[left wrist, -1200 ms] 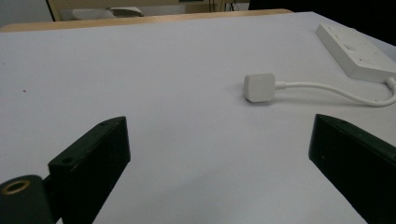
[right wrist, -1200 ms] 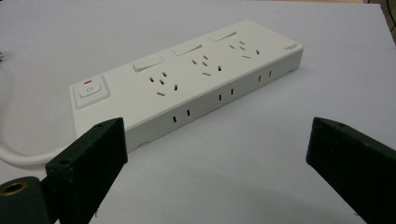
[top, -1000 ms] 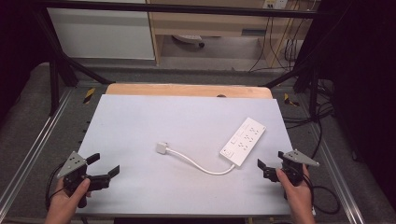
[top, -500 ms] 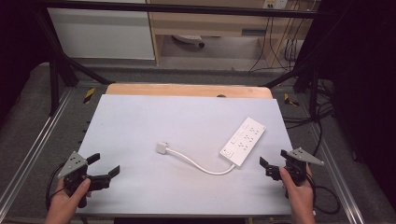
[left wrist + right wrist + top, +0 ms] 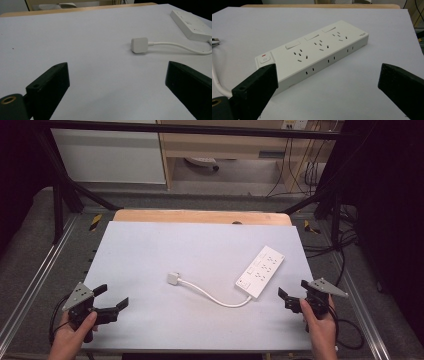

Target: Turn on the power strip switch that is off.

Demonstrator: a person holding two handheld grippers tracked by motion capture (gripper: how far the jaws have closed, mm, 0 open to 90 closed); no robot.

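A white power strip (image 5: 261,271) lies at the right of the pale tabletop (image 5: 165,240), angled away to the right. Its white cable (image 5: 216,298) curves left to a square white plug (image 5: 174,279) near the middle. My right gripper (image 5: 291,291) is open and empty, just right of the strip's near end. In the right gripper view the strip (image 5: 312,55) lies flat between and beyond the wide-apart jaws of that gripper (image 5: 328,85). My left gripper (image 5: 112,296) is open and empty at the front left. Its own view (image 5: 117,82) faces the plug (image 5: 139,45) and the strip (image 5: 191,23).
A wooden strip (image 5: 200,216) borders the table's far edge. Metal rails (image 5: 35,280) run along both sides, and black cables (image 5: 325,240) lie on the floor at the right. A cabinet and shelf unit (image 5: 225,150) stand beyond the table.
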